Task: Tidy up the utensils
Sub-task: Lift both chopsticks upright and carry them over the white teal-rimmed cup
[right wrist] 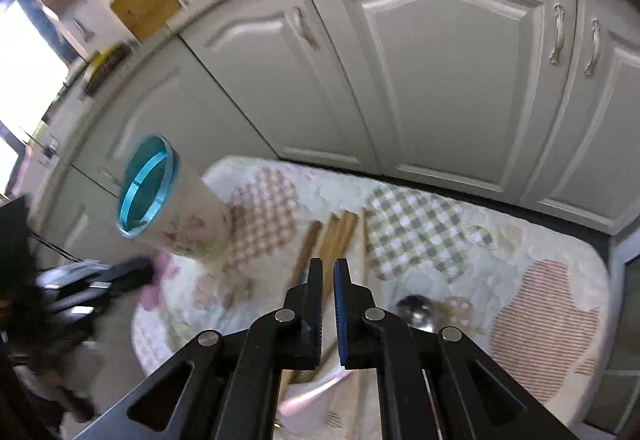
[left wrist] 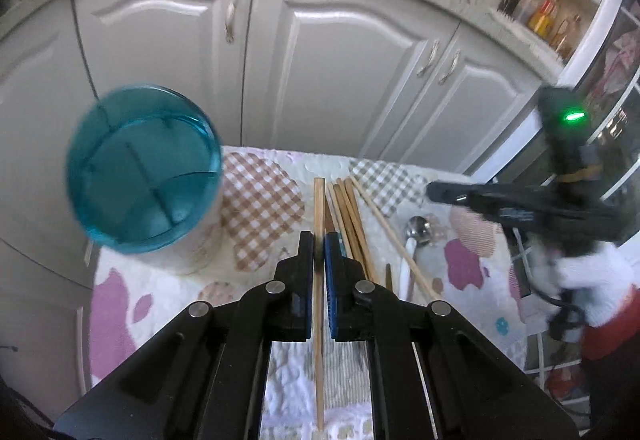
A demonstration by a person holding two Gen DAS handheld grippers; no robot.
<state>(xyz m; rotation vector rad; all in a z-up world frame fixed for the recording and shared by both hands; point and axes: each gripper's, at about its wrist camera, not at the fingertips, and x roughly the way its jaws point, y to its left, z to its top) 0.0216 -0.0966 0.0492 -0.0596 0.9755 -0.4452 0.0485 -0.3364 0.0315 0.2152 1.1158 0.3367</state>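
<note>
My left gripper (left wrist: 319, 236) is shut on one wooden chopstick (left wrist: 319, 199), lifted above the quilted cloth and running back between the jaws. Several more chopsticks (left wrist: 349, 215) lie fanned on the cloth just right of it, with a metal spoon (left wrist: 417, 230) beyond them. The blue-rimmed utensil holder (left wrist: 142, 167) stands to the left. In the right wrist view my right gripper (right wrist: 328, 264) hangs shut above the loose chopsticks (right wrist: 338, 236), with nothing seen between its pads. The spoon (right wrist: 416, 312) lies to its right and the holder (right wrist: 148, 187) to its left.
A patchwork quilted cloth (left wrist: 260, 199) covers the small table (right wrist: 540, 300). White cabinet doors (left wrist: 340, 71) stand close behind it. The right gripper (left wrist: 444, 192), held by a white-sleeved hand, shows at the right. The left gripper (right wrist: 100, 280) is a blur at the left.
</note>
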